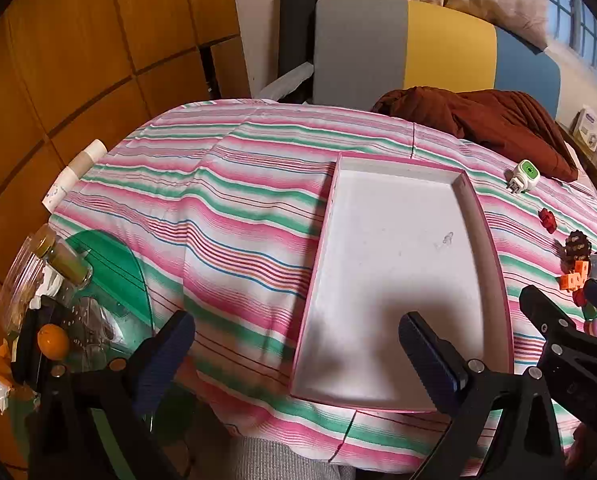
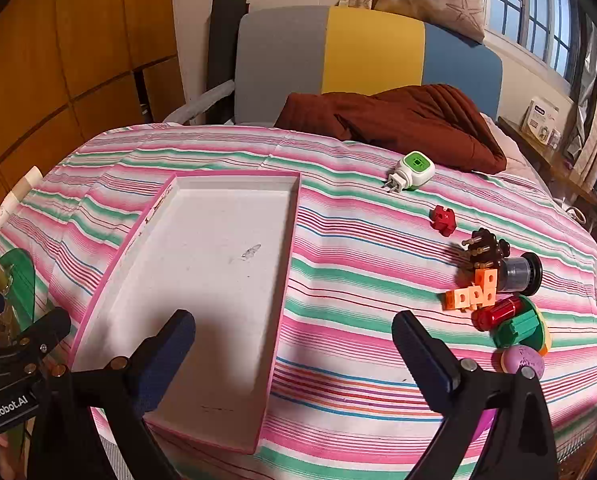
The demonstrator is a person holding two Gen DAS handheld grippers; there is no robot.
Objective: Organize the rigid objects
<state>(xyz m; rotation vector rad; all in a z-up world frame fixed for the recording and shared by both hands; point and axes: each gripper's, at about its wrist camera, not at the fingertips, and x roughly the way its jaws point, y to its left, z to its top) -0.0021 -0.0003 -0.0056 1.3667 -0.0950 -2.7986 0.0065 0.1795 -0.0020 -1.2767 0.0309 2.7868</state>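
My left claw [image 1: 296, 338] and right claw [image 2: 294, 336] both stand apart, empty, above the pink-rimmed tray [image 2: 286, 256] on the bed's near edge.

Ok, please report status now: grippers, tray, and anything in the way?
Left gripper open, empty. Right gripper open, empty. Pink tray empty on striped cloth; toy pile to its right, untouched. Nothing in the way.
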